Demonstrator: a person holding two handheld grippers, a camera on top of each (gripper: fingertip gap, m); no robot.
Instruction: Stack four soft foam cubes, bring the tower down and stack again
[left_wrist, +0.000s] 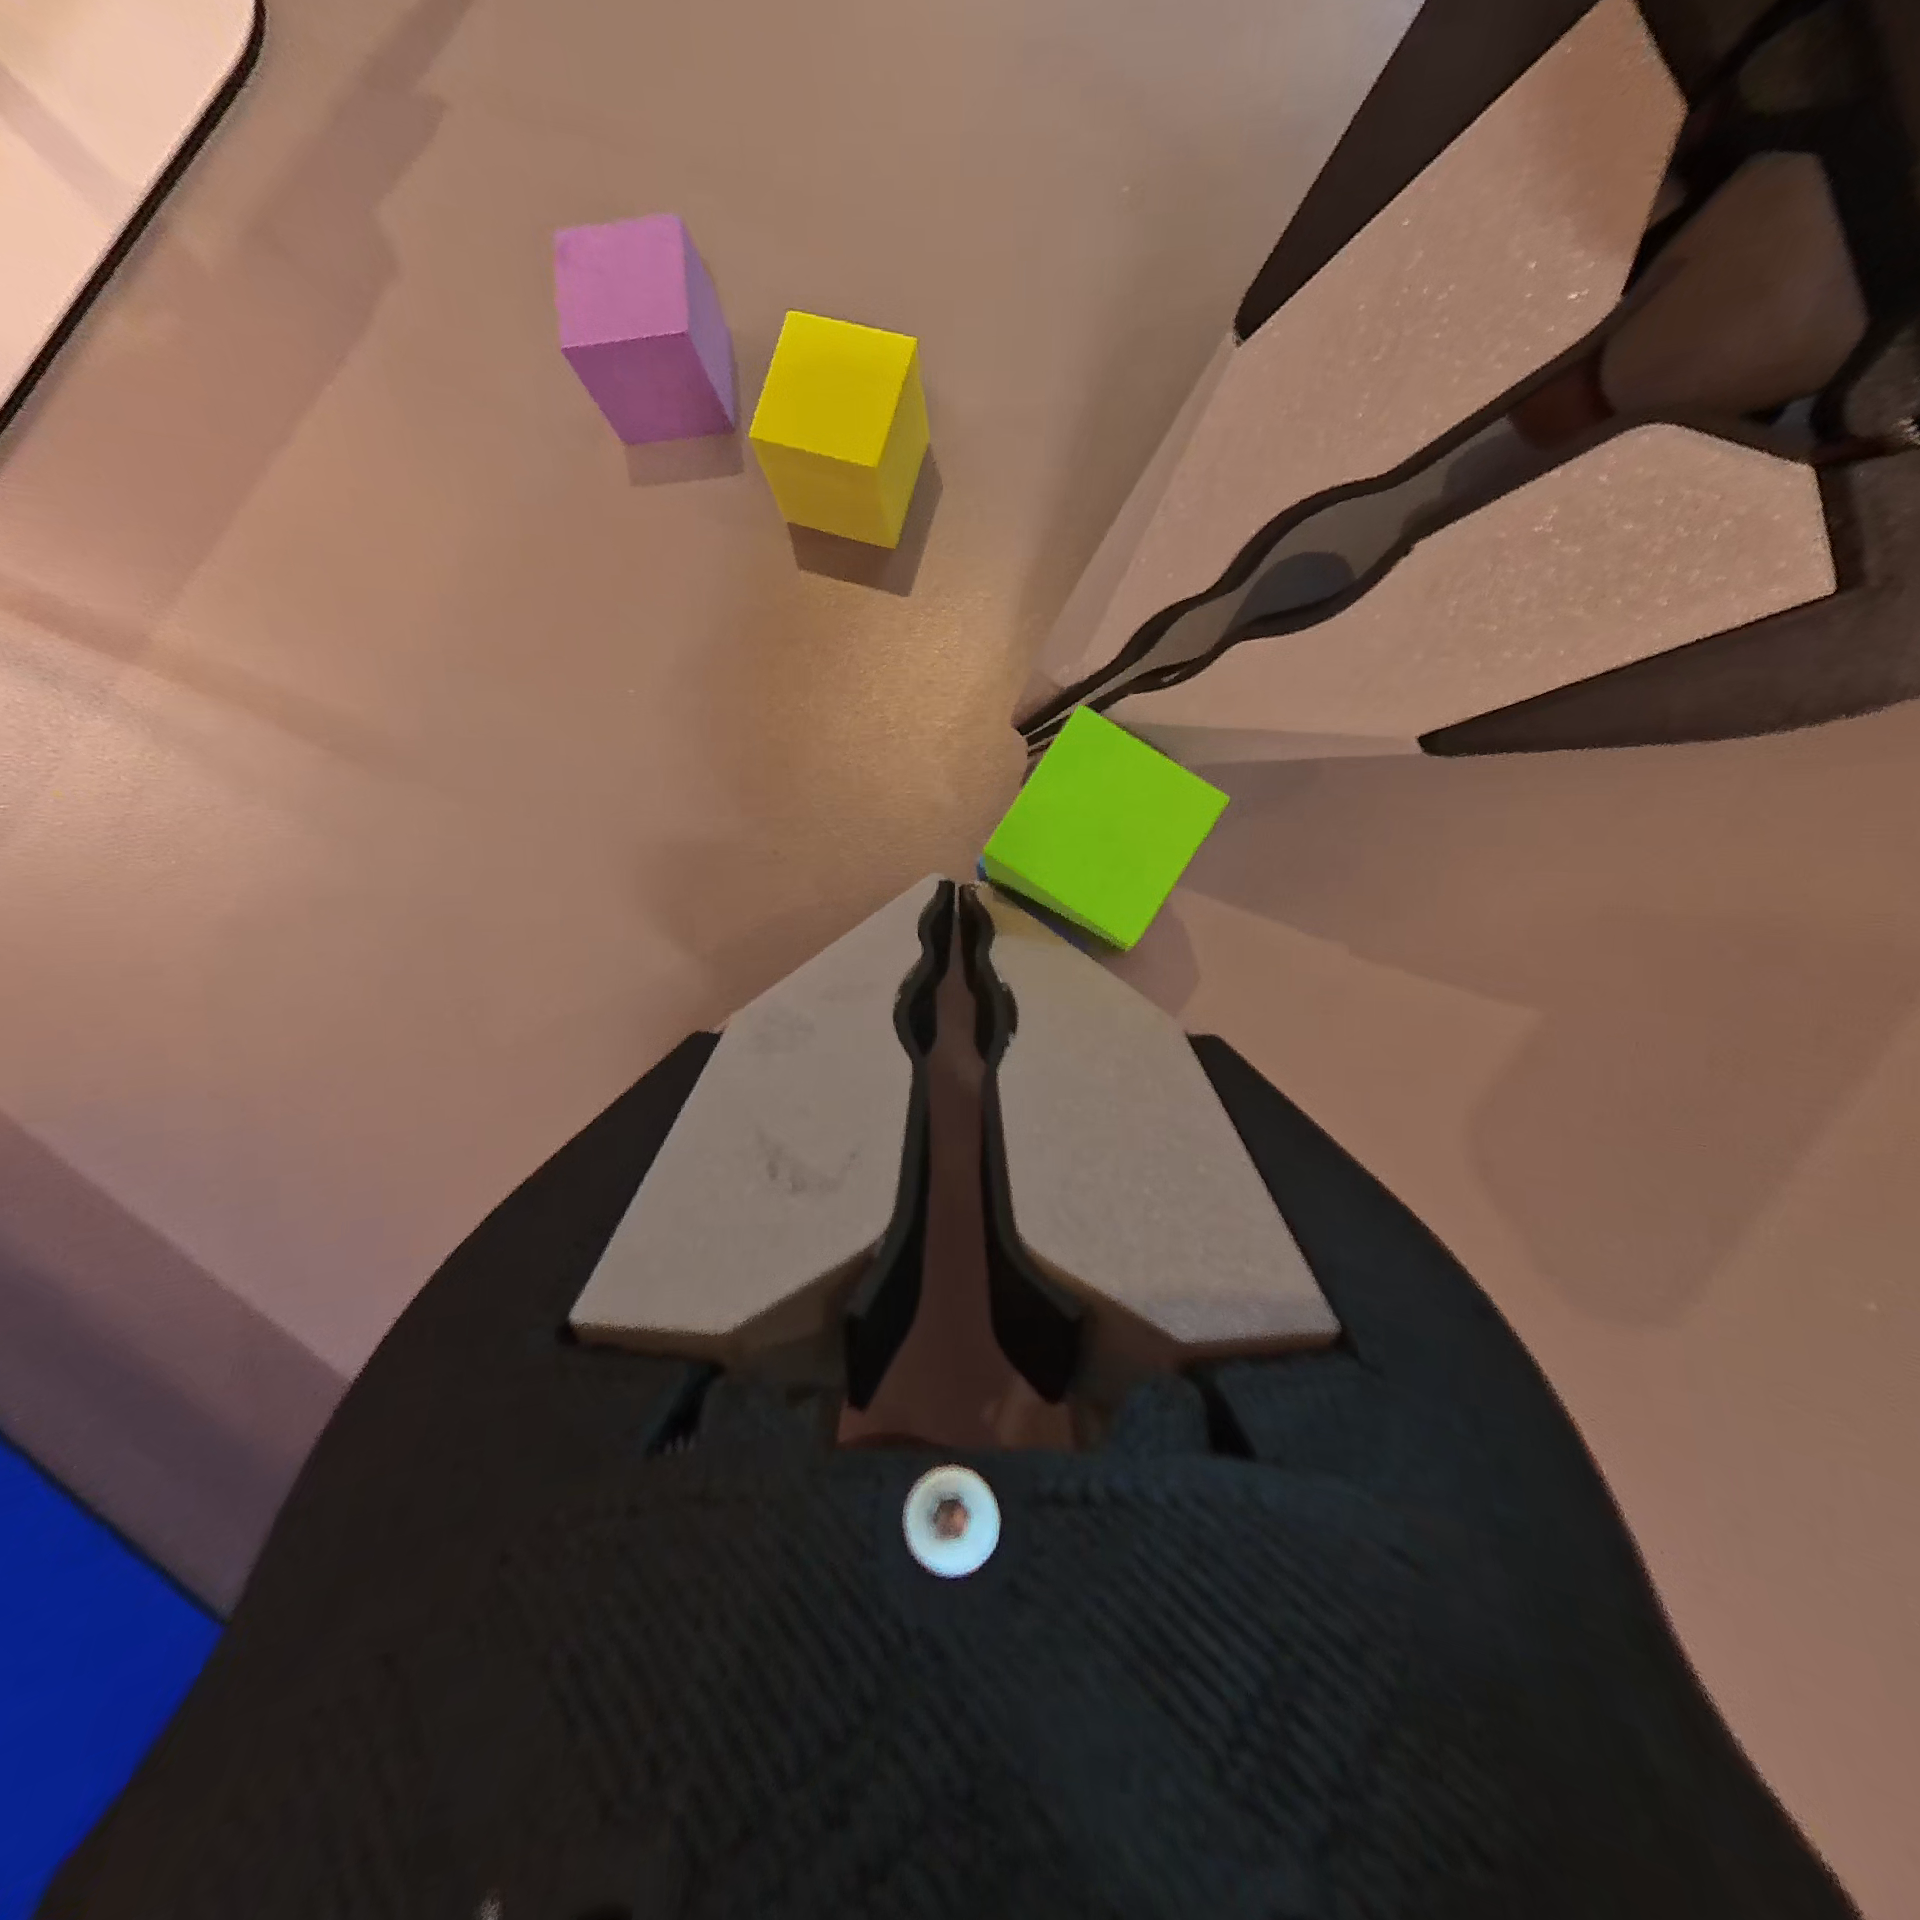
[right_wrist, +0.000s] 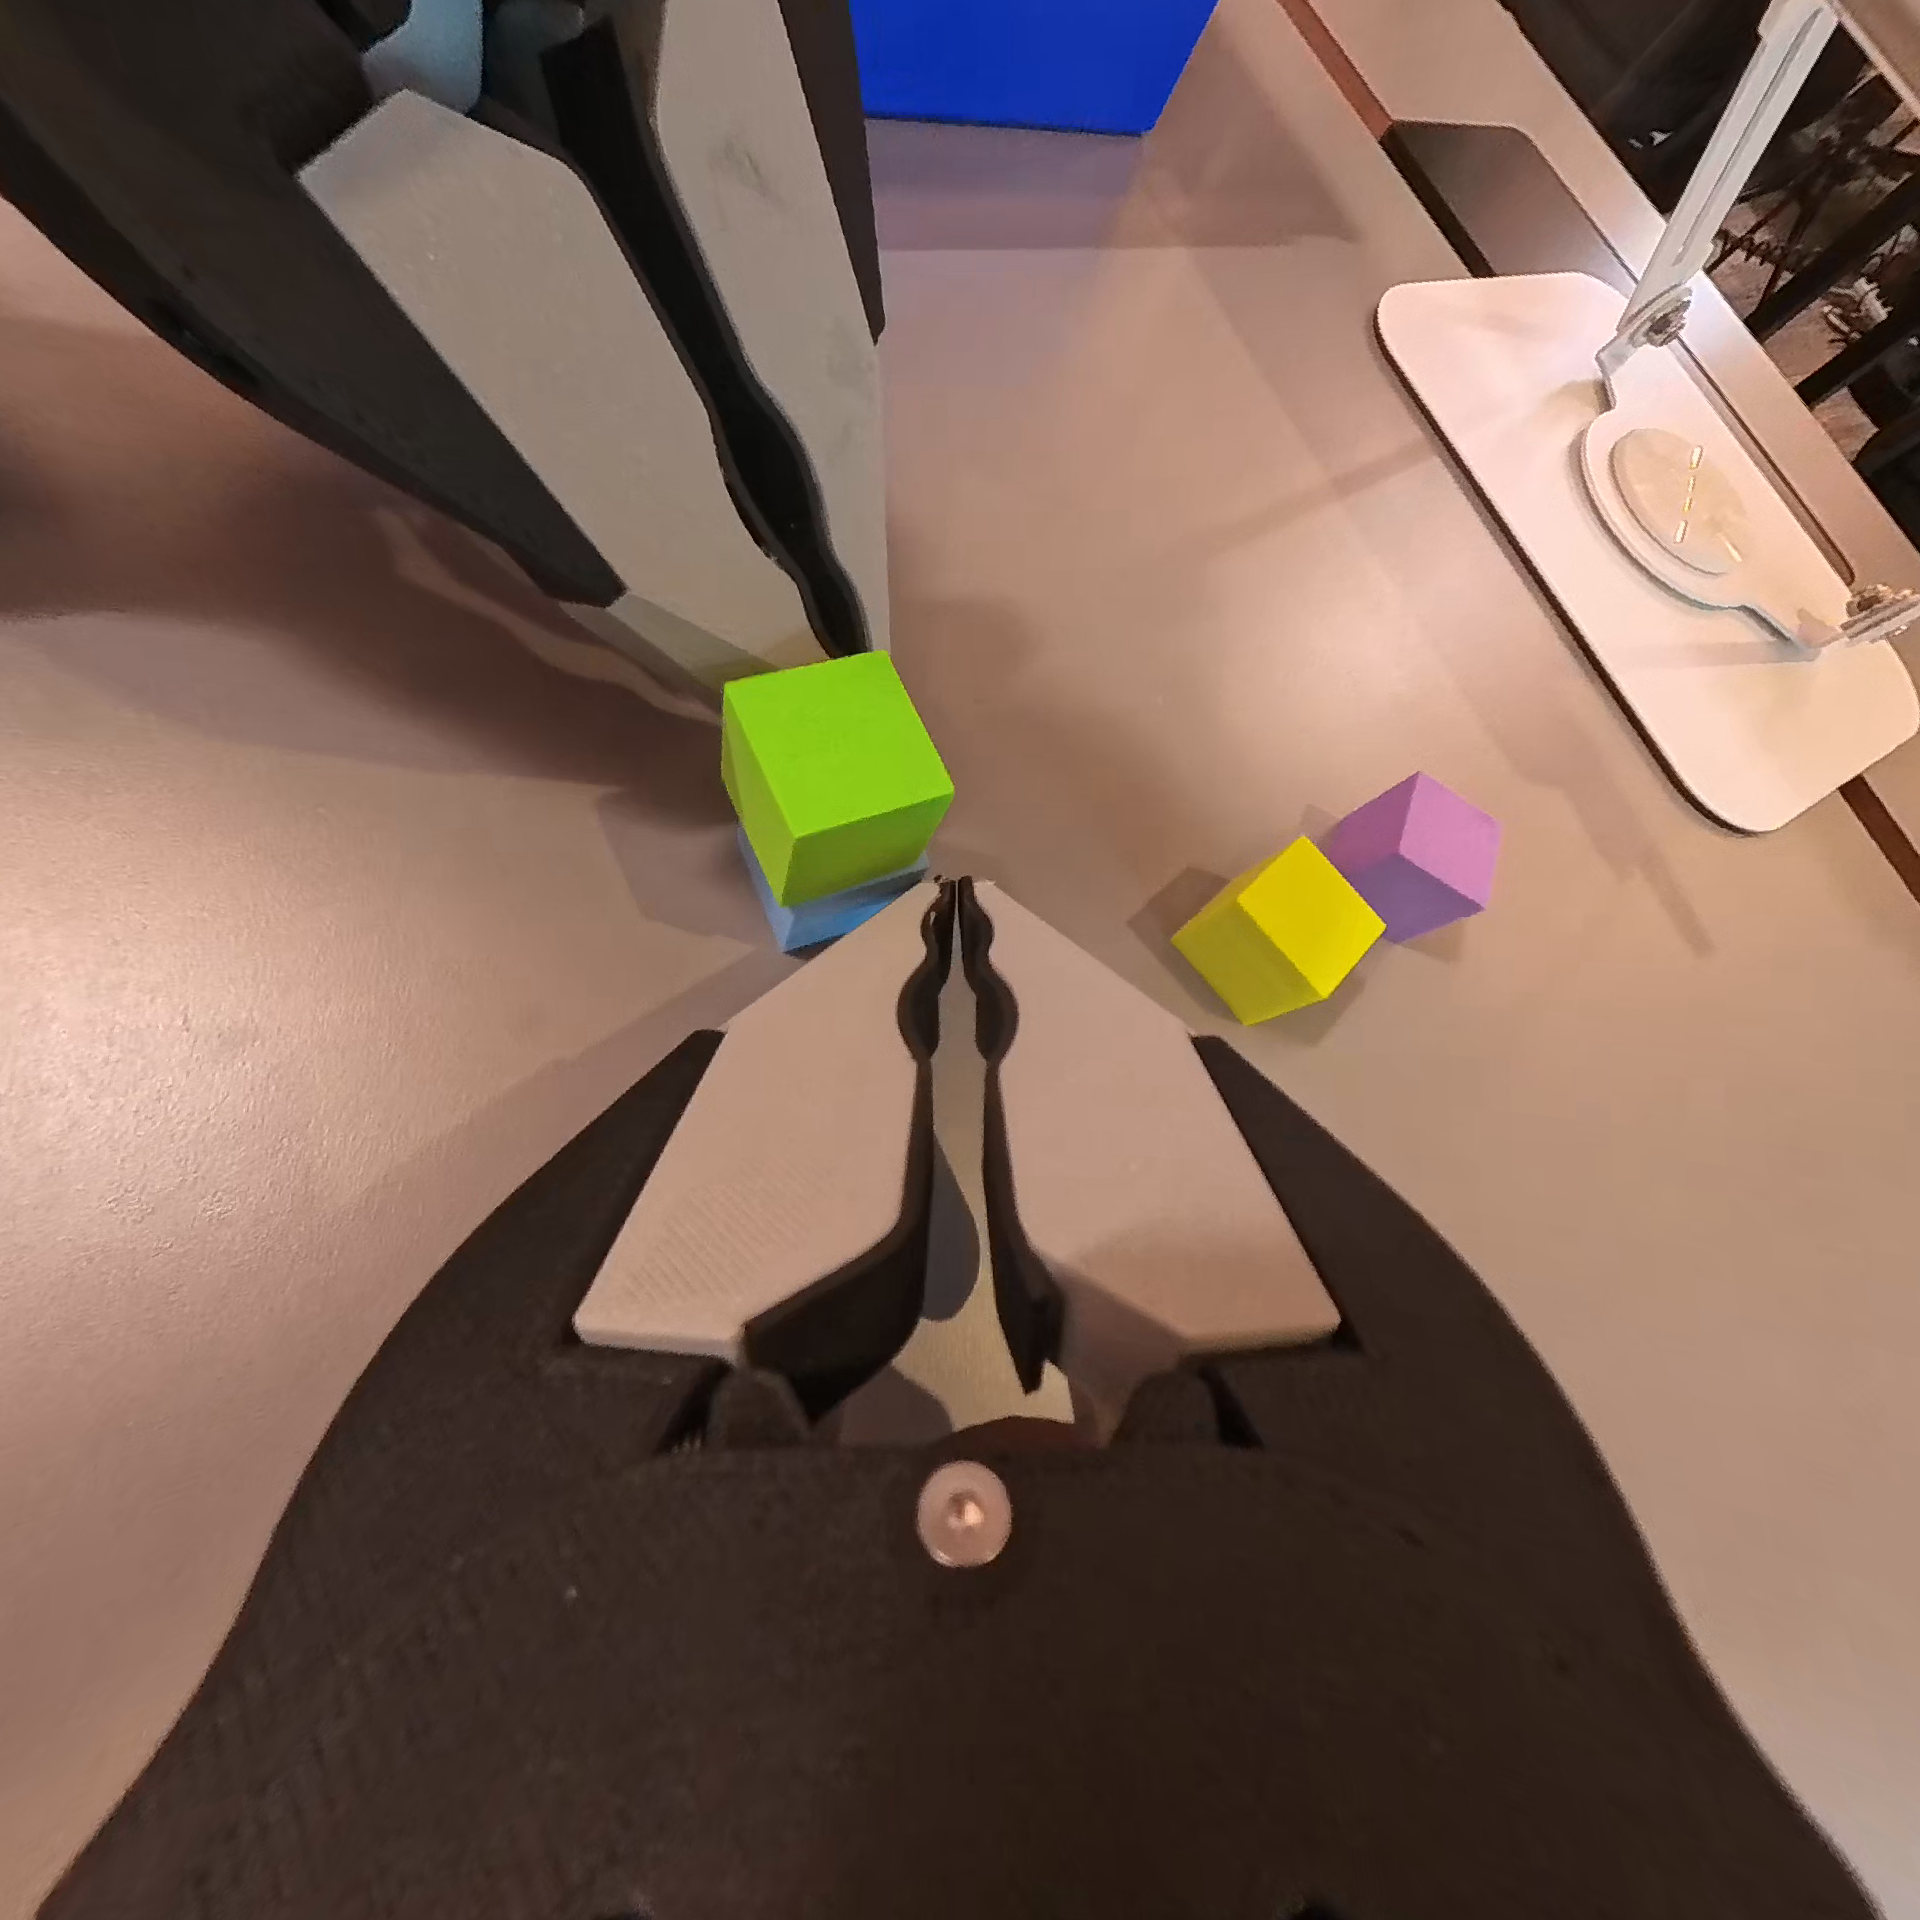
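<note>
Table (right_wrist: 1143, 436): plain pinkish-grey top; all four cubes lie on it, none in a grasp.
Left gripper (left_wrist: 957, 886): jaws clenched on nothing, pads met tip to tip; the tips sit just beside the lower left corner of the short stack, and whether they touch it I cannot tell.
Stack: green cube (right_wrist: 831, 774) rests on blue cube (right_wrist: 821, 914), turned a little so the blue corners show beneath it. Only two levels are built, so the tower is about half done by my reading.
Right gripper (right_wrist: 957, 883): jaws likewise pressed together and empty; the tips point at the stack from the opposite side, just beside the blue cube's corner.
Yellow cube (right_wrist: 1288, 930): loose on the table, well to the right of the right gripper's tips, touching or nearly touching its neighbour.
Purple cube (right_wrist: 1423, 857): just beyond the yellow one, nearer the pale stand base (right_wrist: 1558, 644).
Deciding relation: the two loose cubes lie to the right of the right gripper's tips and well ahead and left of the left gripper's.
Nearer hand: probably the right, with the yellow cube closest to it.
Requirement: either gripper must open before it can take a cube.
</note>
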